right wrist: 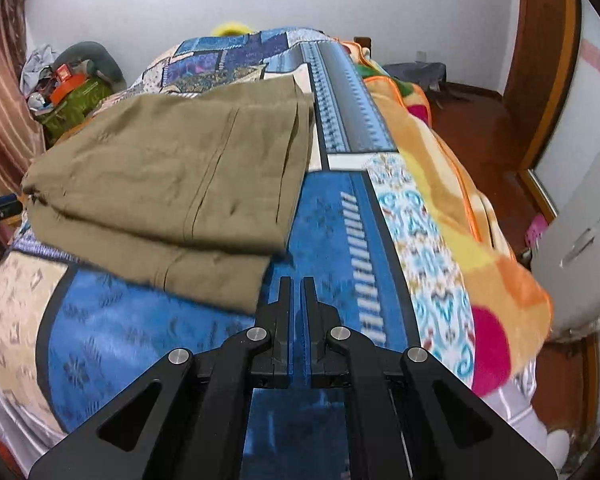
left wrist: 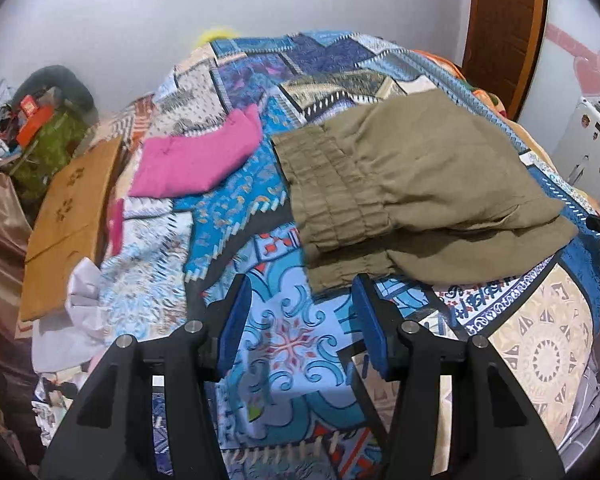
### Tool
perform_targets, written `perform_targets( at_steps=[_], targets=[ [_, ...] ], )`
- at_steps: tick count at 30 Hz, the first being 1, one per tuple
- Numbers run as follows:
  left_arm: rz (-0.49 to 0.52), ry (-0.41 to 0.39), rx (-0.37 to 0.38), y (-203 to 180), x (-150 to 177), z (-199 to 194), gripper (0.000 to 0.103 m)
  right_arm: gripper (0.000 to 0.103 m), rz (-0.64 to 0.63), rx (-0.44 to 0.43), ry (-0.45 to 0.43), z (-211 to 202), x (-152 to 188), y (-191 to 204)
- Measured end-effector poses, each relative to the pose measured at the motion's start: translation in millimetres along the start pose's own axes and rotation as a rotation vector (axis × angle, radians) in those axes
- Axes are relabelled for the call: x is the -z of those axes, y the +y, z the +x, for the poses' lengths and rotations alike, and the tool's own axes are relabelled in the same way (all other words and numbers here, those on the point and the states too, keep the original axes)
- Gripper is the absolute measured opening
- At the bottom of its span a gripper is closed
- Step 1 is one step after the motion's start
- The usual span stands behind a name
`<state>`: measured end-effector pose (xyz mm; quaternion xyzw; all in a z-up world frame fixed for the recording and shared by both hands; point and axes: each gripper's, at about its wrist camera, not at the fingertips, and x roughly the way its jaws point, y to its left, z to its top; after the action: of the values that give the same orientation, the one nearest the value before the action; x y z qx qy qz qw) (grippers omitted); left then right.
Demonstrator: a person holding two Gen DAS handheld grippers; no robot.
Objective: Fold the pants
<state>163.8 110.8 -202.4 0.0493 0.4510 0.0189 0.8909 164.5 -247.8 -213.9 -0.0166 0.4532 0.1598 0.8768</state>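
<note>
Olive-green pants (left wrist: 404, 184) lie folded in layers on the patterned bedspread (left wrist: 292, 344), their gathered waistband toward the left in the left wrist view. My left gripper (left wrist: 302, 286) stands open just short of the waistband's near corner, nothing between its blue pads. In the right wrist view the same pants (right wrist: 172, 184) lie stacked ahead and to the left. My right gripper (right wrist: 297, 282) is shut and empty, its tips just right of the pants' near right corner, above the blue bedspread (right wrist: 332, 232).
A folded pink garment (left wrist: 196, 160) lies further back on the bed, a brown cardboard box (left wrist: 68, 216) at its left edge. An orange blanket (right wrist: 460, 208) drapes the bed's right side. A white appliance (right wrist: 584, 240) and a wooden door (right wrist: 540, 60) stand to the right.
</note>
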Motion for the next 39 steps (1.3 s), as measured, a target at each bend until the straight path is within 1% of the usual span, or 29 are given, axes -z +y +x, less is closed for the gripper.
perform_targets(
  at_steps=[3, 6, 7, 8, 9, 10, 11, 12, 16, 20, 24, 28, 29, 30, 31, 32, 34, 36, 39],
  targets=[
    [0.008, -0.043, 0.010, -3.3, -9.6, -15.7, 0.053, 0.003, -0.021, -0.002, -0.010, -9.4, 1.1, 7.6],
    [0.042, -0.087, 0.038, -19.4, -24.1, -30.2, 0.053, 0.008, -0.046, -0.016, -0.045, -18.2, -6.3, 20.6],
    [0.051, -0.094, 0.046, -23.8, -27.6, -31.9, 0.053, 0.016, -0.058, -0.025, -0.056, -19.8, -9.9, 26.2],
    [0.062, -0.100, 0.056, -30.7, -31.4, -33.9, 0.054, 0.028, -0.080, -0.041, -0.072, -22.4, -16.0, 35.3],
    [0.073, -0.102, 0.071, -38.8, -36.0, -34.7, 0.055, 0.034, -0.096, -0.051, -0.084, -22.8, -19.7, 42.3],
    [0.080, -0.099, 0.083, -44.4, -39.2, -34.3, 0.059, 0.044, -0.117, -0.064, -0.100, -23.2, -24.0, 51.1],
    [0.088, -0.094, 0.093, -49.7, -41.2, -33.2, 0.060, 0.045, -0.135, -0.076, -0.113, -22.7, -26.7, 58.3],
    [0.096, -0.088, 0.102, -55.6, -43.6, -31.0, 0.063, 0.045, -0.164, -0.093, -0.121, -21.1, -29.9, 68.1],
    [0.137, -0.042, 0.127, -77.2, -48.3, -16.2, 0.063, 0.045, -0.257, -0.138, -0.104, -5.7, -37.4, 100.3],
    [0.149, -0.013, 0.149, -87.2, -48.3, -4.3, 0.063, 0.045, -0.333, -0.173, -0.057, 19.1, -40.0, 126.0],
    [0.162, 0.002, 0.166, -92.8, -48.1, 3.7, 0.063, 0.045, -0.398, -0.181, -0.023, 36.2, -40.6, 141.5],
    [0.173, 0.011, 0.191, -98.8, -51.3, 11.3, 0.063, 0.045, -0.434, -0.191, -0.044, 41.2, -42.7, 147.8],
    [0.177, 0.012, 0.196, -100.6, -51.9, 12.7, 0.063, 0.042, -0.434, -0.198, -0.043, 43.3, -44.5, 147.7],
    [0.181, 0.014, 0.205, -102.4, -52.7, 14.0, 0.063, 0.038, -0.429, -0.203, -0.048, 43.7, -46.0, 146.4],
    [0.185, 0.018, 0.221, -105.0, -53.4, 15.4, 0.063, 0.025, -0.425, -0.210, -0.049, 44.8, -47.2, 145.8],
    [0.187, 0.019, 0.237, -106.3, -53.5, 16.1, 0.063, 0.016, -0.419, -0.224, -0.042, 46.8, -49.1, 145.0],
    [0.200, 0.020, 0.264, -111.8, -54.3, 17.6, 0.063, 0.009, -0.405, -0.240, -0.048, 45.8, -52.3, 146.1],
    [0.223, 0.016, 0.265, -117.9, -54.8, 18.5, 0.063, 0.008, -0.398, -0.245, -0.071, 40.9, -55.7, 146.4],
    [0.259, -0.002, 0.243, -127.1, -56.1, 21.0, 0.063, 0.008, -0.381, -0.258, -0.101, 31.1, -61.4, 143.4]
  ],
)
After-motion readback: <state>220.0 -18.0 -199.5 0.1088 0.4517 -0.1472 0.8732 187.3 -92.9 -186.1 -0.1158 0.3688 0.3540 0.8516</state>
